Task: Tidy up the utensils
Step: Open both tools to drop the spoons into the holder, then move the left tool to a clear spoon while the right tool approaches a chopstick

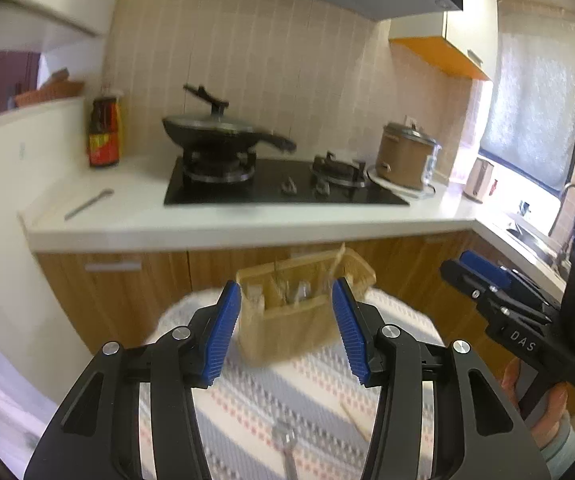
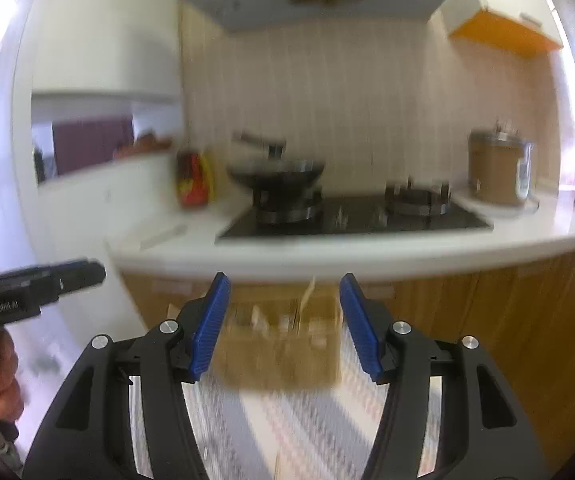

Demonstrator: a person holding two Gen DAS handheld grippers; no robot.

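Note:
A wooden utensil holder (image 1: 293,314) with several compartments stands at the far end of a small table with a striped cloth (image 1: 287,392); a few utensils stand in it. It shows blurred in the right wrist view (image 2: 283,344). My left gripper (image 1: 286,330) is open and empty, its blue pads on either side of the holder, short of it. My right gripper (image 2: 285,326) is open and empty too, facing the holder; it also shows in the left wrist view (image 1: 483,276). A metal utensil (image 1: 287,448) and a wooden stick (image 1: 353,420) lie on the cloth below the left gripper.
A white counter (image 1: 247,220) runs behind the table with a black gas hob (image 1: 279,188), a lidded wok (image 1: 215,128), a sauce bottle (image 1: 104,132), a brown cooker (image 1: 405,156) and a loose metal utensil (image 1: 87,203). A sink (image 1: 535,236) is at the right. Wooden cabinets (image 1: 127,292) are below.

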